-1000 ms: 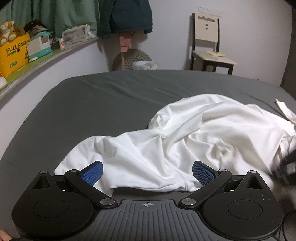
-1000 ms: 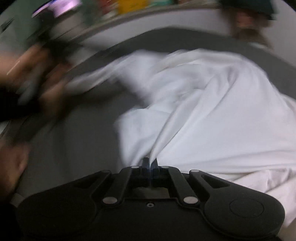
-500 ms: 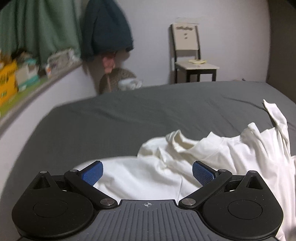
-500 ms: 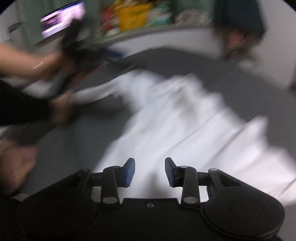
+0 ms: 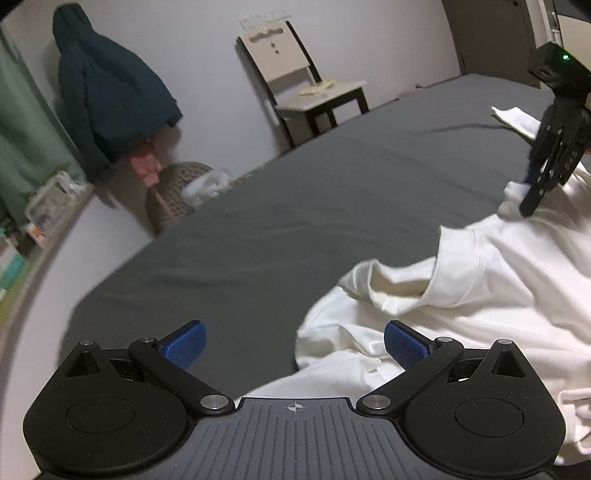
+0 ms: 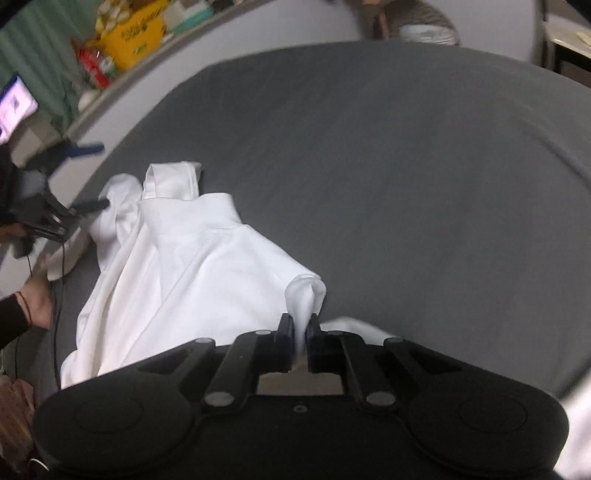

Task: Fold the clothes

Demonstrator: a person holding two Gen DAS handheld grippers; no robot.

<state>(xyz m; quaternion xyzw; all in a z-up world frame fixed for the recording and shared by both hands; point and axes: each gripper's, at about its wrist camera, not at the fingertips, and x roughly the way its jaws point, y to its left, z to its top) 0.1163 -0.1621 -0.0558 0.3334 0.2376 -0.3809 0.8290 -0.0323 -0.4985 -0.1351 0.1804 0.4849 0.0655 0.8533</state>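
Note:
A white shirt [image 5: 487, 291] lies crumpled on the dark grey bed [image 5: 295, 206]. My left gripper [image 5: 294, 341] is open and empty, low over the shirt's near edge, its right pad above the cloth. My right gripper [image 6: 299, 326] is shut on a bunched fold of the white shirt [image 6: 192, 266] and lifts it slightly. The right gripper also shows in the left wrist view [image 5: 532, 199] at the far right, pinching the cloth. The left gripper shows in the right wrist view [image 6: 88, 177] at the left edge, open beside the shirt's far end.
A chair [image 5: 295, 81] stands by the far wall, with a dark jacket [image 5: 107, 96] hanging and a woven basket [image 5: 177, 192] beside the bed. A shelf with a yellow box [image 6: 129, 33] runs along the wall. The bed's edge is near my left gripper.
My right gripper opened, moved along the shirt and closed on a new fold. My left gripper stayed open and swung left, so the shirt now lies to its right.

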